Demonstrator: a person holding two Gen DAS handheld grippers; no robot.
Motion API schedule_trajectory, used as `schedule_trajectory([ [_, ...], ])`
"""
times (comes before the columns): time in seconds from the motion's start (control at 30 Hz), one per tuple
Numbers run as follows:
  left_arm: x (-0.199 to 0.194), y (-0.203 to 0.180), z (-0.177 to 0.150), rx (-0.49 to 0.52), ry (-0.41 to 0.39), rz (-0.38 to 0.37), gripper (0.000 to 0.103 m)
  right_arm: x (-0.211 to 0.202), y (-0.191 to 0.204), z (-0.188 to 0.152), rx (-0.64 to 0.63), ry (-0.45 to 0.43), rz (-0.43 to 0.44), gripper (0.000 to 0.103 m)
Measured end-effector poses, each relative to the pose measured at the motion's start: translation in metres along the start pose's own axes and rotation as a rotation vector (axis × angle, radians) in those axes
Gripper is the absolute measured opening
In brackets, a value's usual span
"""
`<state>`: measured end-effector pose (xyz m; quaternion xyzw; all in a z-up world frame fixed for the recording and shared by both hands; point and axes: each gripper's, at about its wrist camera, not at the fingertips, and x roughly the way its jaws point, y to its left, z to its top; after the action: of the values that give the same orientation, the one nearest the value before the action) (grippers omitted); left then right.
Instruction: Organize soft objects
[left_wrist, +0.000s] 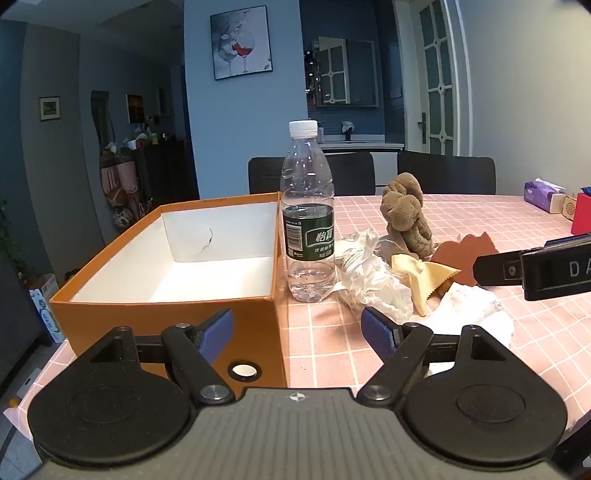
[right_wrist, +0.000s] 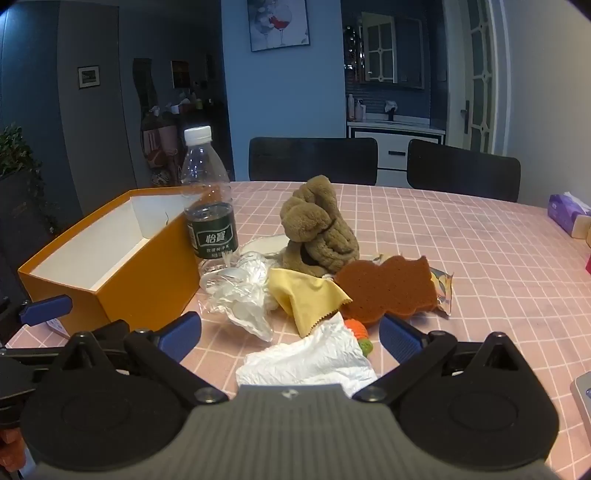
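Note:
An open orange box (left_wrist: 166, 317) (right_wrist: 147, 280) with a white inside stands at the left of the pink checked table. Beside it lie a brown plush toy (left_wrist: 406, 218) (right_wrist: 317, 229), a crumpled clear plastic bag (left_wrist: 369, 277) (right_wrist: 240, 291), a yellow cloth (left_wrist: 424, 277) (right_wrist: 306, 295), a brown sponge (right_wrist: 388, 288) (left_wrist: 461, 254), a white crumpled tissue (right_wrist: 314, 358) (left_wrist: 472, 306) and a small orange and green knitted toy (right_wrist: 358, 332). My left gripper (left_wrist: 297, 336) is open and empty near the box's front corner. My right gripper (right_wrist: 290, 338) is open, its fingers either side of the tissue.
A water bottle (left_wrist: 306, 218) (right_wrist: 208, 206) with a green label stands by the box's right wall. A purple tissue pack (left_wrist: 543, 194) (right_wrist: 569, 216) and a red box (left_wrist: 581, 214) are at the far right. Two dark chairs (right_wrist: 314, 158) stand behind the table.

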<state>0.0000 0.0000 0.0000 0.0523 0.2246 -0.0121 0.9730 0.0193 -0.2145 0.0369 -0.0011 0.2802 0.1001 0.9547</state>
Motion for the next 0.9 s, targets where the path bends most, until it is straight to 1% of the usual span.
schedule_trajectory([
  [0.17,-0.003,-0.004,0.003,0.001,-0.014,-0.015,0.093,0.001,0.002,0.002,-0.006,0.006,-0.002,0.1],
  [0.2,-0.005,0.001,0.004,-0.014,-0.023,-0.011,0.093,0.001,0.002,0.003,-0.005,0.006,-0.003,0.101],
  [0.23,-0.007,0.0,0.005,-0.003,-0.023,-0.01,0.093,-0.001,0.001,0.005,-0.005,0.005,-0.005,0.101],
  [0.3,-0.003,-0.001,0.015,0.003,0.005,-0.005,0.093,-0.003,0.0,0.01,0.0,-0.001,-0.005,0.101],
  [0.4,-0.01,0.001,0.022,0.001,-0.008,0.0,0.093,-0.009,-0.003,0.014,0.005,-0.012,-0.01,0.101],
  [0.53,-0.012,0.001,0.025,0.001,-0.014,0.007,0.093,-0.008,-0.001,0.016,-0.002,-0.021,-0.022,0.101],
  [0.67,-0.015,0.0,0.027,0.004,-0.02,0.008,0.093,-0.012,-0.002,0.018,0.008,-0.025,-0.013,0.101],
  [0.9,-0.02,0.002,0.028,-0.006,-0.02,0.016,0.093,-0.011,0.001,0.018,0.007,-0.014,-0.012,0.101],
])
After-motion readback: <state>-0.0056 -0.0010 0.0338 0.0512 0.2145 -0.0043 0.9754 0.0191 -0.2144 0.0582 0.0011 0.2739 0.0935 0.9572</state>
